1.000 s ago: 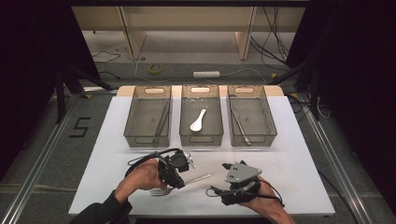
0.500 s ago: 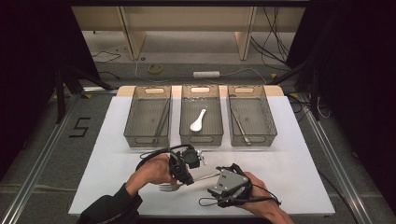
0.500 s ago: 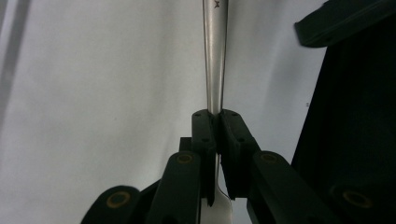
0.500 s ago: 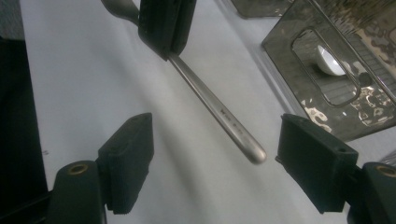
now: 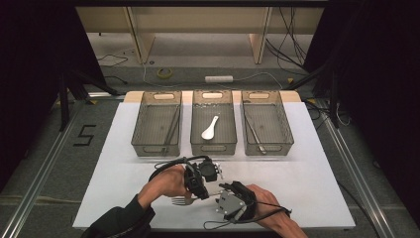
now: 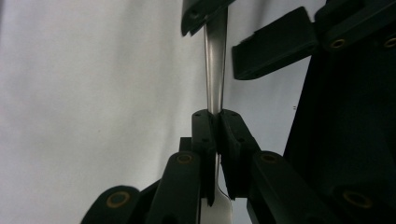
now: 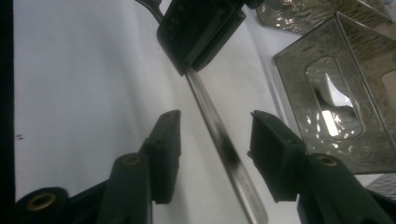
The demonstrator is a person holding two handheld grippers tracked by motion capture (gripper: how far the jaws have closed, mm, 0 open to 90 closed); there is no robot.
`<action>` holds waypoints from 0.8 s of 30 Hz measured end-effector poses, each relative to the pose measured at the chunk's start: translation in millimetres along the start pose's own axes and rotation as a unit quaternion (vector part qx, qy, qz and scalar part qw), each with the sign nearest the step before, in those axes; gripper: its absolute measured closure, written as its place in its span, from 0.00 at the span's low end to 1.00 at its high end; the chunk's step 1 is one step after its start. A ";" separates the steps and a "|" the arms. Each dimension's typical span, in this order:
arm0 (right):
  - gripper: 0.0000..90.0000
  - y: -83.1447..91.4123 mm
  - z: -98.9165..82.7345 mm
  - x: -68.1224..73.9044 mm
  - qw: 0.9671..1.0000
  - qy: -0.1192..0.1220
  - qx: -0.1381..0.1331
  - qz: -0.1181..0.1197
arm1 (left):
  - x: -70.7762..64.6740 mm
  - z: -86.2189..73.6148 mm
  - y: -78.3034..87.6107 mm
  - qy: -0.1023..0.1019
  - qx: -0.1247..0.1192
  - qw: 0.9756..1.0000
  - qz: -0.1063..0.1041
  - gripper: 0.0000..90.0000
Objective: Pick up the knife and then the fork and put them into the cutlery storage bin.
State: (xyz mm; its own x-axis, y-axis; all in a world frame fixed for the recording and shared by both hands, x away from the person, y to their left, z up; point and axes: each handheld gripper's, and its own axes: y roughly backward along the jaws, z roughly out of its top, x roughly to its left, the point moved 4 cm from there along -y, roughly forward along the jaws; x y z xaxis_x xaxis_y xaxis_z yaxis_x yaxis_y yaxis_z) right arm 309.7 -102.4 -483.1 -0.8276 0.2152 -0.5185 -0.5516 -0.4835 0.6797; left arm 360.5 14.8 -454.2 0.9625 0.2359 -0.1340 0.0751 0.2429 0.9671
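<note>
Lying level, fork (image 5: 184, 200) tines point left; left claw (image 5: 205, 190) clamps it, right claw (image 5: 221, 189) closing, untouching.

White table (image 5: 317, 188) with three clear bins (image 5: 214, 121), seemingly touching.

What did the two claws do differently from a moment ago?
The right claw slid in across the table toward the left claw, and its jaws have just been closing around the fork handle, which lies between them without the pads touching it yet. The left claw stayed clamped on the fork. The three bins and the white spoon in the middle bin did not move.
</note>
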 end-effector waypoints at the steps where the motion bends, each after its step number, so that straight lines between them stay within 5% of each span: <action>1: 0.61 0.0 0.0 0.0 1.000 0.000 0.000 0.000 | -0.5 0.5 -0.3 -0.002 0.002 1.000 -0.001 0.94; 2: 0.65 -0.6 0.4 -0.3 1.000 0.016 0.004 -0.003 | -1.0 1.1 -0.6 -0.003 0.002 1.000 0.000 0.94; 17: 0.85 -5.1 3.1 8.1 0.998 0.057 0.013 -0.008 | -7.2 6.3 -1.7 -0.007 0.007 1.000 -0.011 0.94; 23: 0.89 -4.3 2.8 9.2 0.995 0.096 0.017 -0.012 | -8.5 7.1 -0.7 -0.007 0.009 1.000 -0.011 0.94; 24: 0.96 -4.3 2.5 10.0 0.994 0.110 0.018 -0.007 | -8.7 7.3 -0.1 -0.008 0.007 1.000 -0.009 0.94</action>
State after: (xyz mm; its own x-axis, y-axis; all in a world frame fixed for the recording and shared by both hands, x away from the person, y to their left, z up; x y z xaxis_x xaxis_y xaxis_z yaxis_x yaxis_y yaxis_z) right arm 303.5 -96.0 -489.9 -0.7793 0.0284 -0.6260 -0.5691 -0.4500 0.6882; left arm 354.0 5.9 -451.6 0.9649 0.2163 -0.1489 0.0967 0.2348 0.9672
